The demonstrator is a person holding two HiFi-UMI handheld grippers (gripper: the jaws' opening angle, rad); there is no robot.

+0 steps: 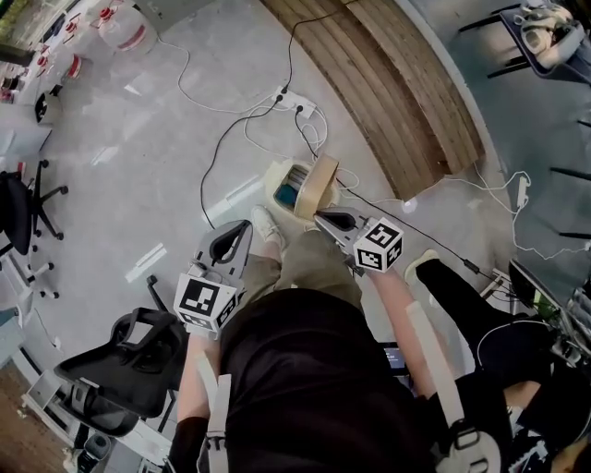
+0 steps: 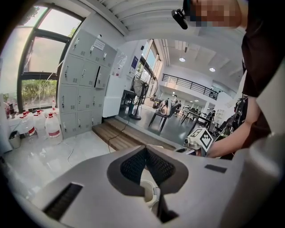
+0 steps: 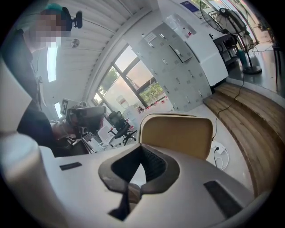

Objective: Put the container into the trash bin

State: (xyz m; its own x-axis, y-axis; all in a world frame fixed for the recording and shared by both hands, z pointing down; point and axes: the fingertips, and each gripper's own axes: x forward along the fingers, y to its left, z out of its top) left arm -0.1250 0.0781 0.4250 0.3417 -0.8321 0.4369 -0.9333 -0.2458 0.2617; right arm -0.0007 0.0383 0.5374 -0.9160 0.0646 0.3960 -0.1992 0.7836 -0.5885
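In the head view my right gripper [image 1: 323,215] is shut on a tan, flat container [image 1: 322,179] with rounded corners, held on edge. It hangs right beside the cream trash bin [image 1: 282,180] on the floor, over the bin's right rim; something blue-green lies inside the bin. In the right gripper view the container [image 3: 178,134] stands upright past my right gripper [image 3: 142,150], its lower edge pinched there. My left gripper [image 1: 238,233] is lower left of the bin with its jaws together and nothing in them; the left gripper view [image 2: 145,150] shows the same.
A white power strip [image 1: 294,100] with cables lies beyond the bin. A wooden step [image 1: 397,102] runs along the upper right. A black office chair [image 1: 129,362] stands at lower left. Another person's leg [image 1: 466,294] is at right. Water jugs [image 1: 125,28] stand far left.
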